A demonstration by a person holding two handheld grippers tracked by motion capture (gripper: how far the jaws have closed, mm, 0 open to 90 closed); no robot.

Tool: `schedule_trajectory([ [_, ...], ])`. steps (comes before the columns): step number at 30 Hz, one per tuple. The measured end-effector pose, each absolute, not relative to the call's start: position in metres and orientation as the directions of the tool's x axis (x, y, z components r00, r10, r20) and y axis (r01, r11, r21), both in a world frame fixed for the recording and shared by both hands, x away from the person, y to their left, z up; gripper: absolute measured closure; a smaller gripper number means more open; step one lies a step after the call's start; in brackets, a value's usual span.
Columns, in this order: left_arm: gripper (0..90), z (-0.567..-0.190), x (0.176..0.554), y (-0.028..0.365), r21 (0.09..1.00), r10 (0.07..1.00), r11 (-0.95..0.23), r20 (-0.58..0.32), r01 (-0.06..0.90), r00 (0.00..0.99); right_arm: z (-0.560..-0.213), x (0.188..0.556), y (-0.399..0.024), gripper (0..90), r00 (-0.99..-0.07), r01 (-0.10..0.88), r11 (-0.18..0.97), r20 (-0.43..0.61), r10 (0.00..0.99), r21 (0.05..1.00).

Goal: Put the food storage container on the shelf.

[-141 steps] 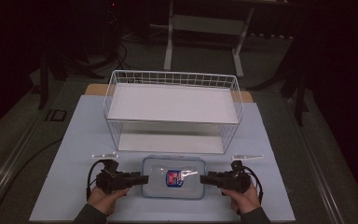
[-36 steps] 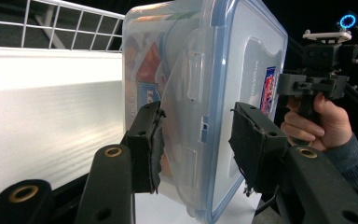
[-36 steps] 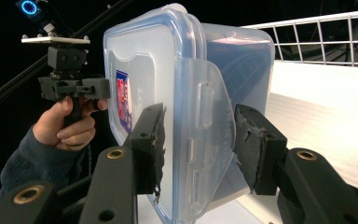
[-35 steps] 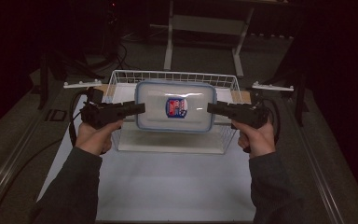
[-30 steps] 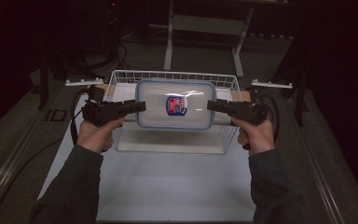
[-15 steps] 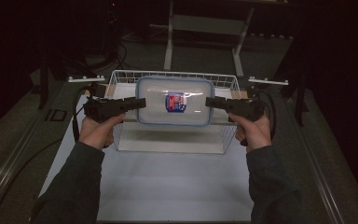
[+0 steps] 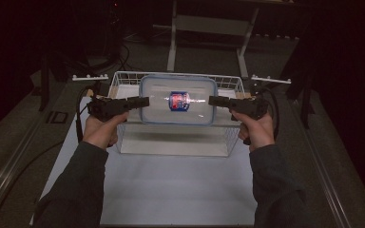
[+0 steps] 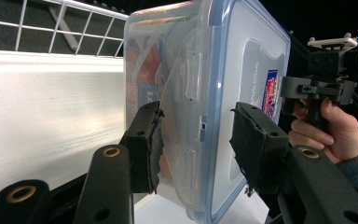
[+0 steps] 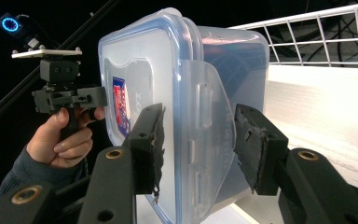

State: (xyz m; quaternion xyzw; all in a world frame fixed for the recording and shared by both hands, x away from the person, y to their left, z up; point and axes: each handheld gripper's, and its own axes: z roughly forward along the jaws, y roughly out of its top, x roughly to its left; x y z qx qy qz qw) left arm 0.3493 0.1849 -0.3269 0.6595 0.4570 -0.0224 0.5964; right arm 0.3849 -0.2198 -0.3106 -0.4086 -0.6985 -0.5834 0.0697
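Over the white surface [image 7: 171, 190] and wire basket [image 7: 228, 137], you are holding the lidded container [image 7: 178, 100] between the left hand-held gripper [image 7: 142, 101] and right hand-held gripper [image 7: 214, 100], each clamping one end; uneven squeeze risks dropping it

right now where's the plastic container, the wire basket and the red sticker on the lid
plastic container [image 7: 154, 102]: high view, clear lid left of the sticker.
wire basket [image 7: 233, 135]: high view, right wire wall below the container.
red sticker [image 7: 178, 101]: high view, middle of the label.

I'm seeing dark grey sleeves [image 7: 78, 190] covering both forearms; my black grippers' jaws are showing brass-ringed screw holes and worn pads [image 8: 150, 148].
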Motion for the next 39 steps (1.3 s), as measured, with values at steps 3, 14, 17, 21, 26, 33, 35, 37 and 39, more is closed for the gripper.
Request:
schedule_trajectory([
  [3,52.1,-0.329,0.353,0.185,0.761,0.581,0.132,-0.578,0.635,0.573,-0.312,0.389,-0.219,53.6,-0.642,0.665,-0.021,0.586,0.495,0.747],
  [14,50.7,-0.330,0.359,0.181,0.771,0.597,0.140,-0.566,0.622,0.568,-0.316,0.396,-0.218,52.7,-0.621,0.678,-0.035,0.597,0.508,0.734],
  [17,50.1,-0.332,0.361,0.180,0.774,0.596,0.149,-0.567,0.616,0.569,-0.317,0.399,-0.218,52.3,-0.606,0.685,-0.051,0.607,0.515,0.727],
  [21,48.5,-0.333,0.362,0.178,0.782,0.609,0.160,-0.559,0.603,0.563,-0.316,0.402,-0.217,51.3,-0.599,0.686,-0.051,0.603,0.527,0.726],
  [26,51.1,-0.333,0.365,0.175,0.794,0.654,0.159,-0.530,0.587,0.540,-0.317,0.408,-0.213,47.7,-0.578,0.689,-0.051,0.591,0.563,0.723],
  [33,51.2,-0.334,0.369,0.171,0.799,0.680,0.155,-0.513,0.581,0.523,-0.320,0.417,-0.211,44.4,-0.541,0.700,-0.075,0.596,0.593,0.710],
  [35,49.7,-0.335,0.369,0.170,0.796,0.682,0.171,-0.521,0.581,0.514,-0.318,0.419,-0.209,45.0,-0.531,0.696,-0.070,0.578,0.619,0.714],
  [37,48.8,-0.336,0.370,0.170,0.796,0.688,0.175,-0.520,0.579,0.507,-0.313,0.420,-0.205,55.5,-0.537,0.676,-0.028,0.519,0.665,0.736],
  [39,49.9,-0.336,0.370,0.171,0.801,0.693,0.178,-0.515,0.572,0.505,-0.312,0.421,-0.202,53.8,-0.542,0.669,-0.009,0.497,0.678,0.743],
])
